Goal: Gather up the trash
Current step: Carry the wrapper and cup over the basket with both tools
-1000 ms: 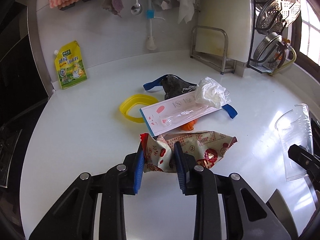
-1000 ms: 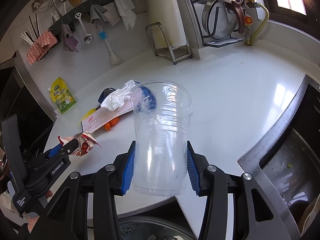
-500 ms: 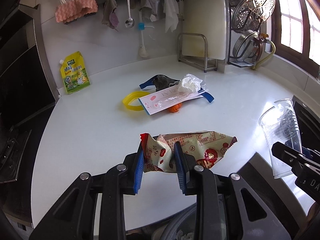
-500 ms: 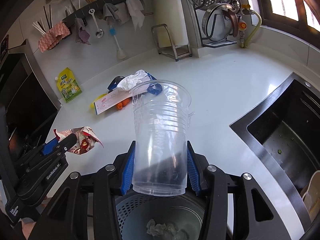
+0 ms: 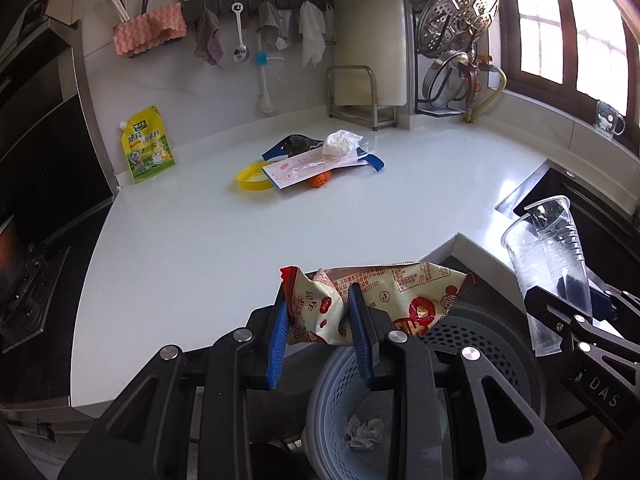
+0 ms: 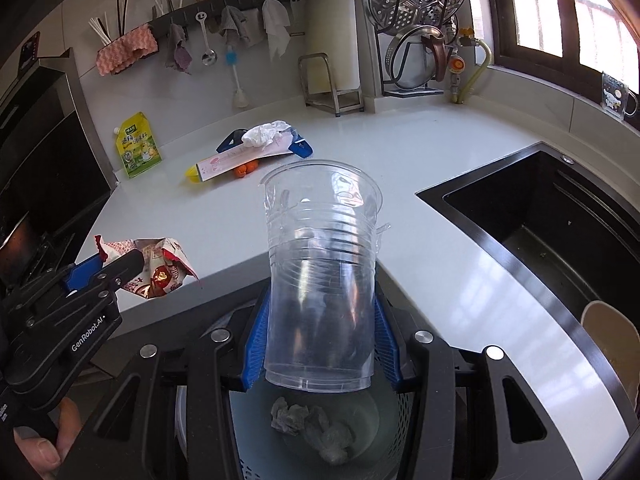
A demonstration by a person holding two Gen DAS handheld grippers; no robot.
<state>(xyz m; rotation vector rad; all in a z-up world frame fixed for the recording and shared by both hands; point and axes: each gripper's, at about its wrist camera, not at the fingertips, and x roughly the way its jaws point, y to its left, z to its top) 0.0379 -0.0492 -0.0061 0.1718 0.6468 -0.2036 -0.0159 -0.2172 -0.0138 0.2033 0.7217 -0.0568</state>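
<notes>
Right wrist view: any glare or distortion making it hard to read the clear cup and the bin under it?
Right wrist view: window light leaves bright glare patches on the counter; the clear cup stays legible, and the bin shows through its base. Both views: fisheye bends the counter edges. Left wrist view: the window is blown out, but the snack wrapper is sharp.
</notes>
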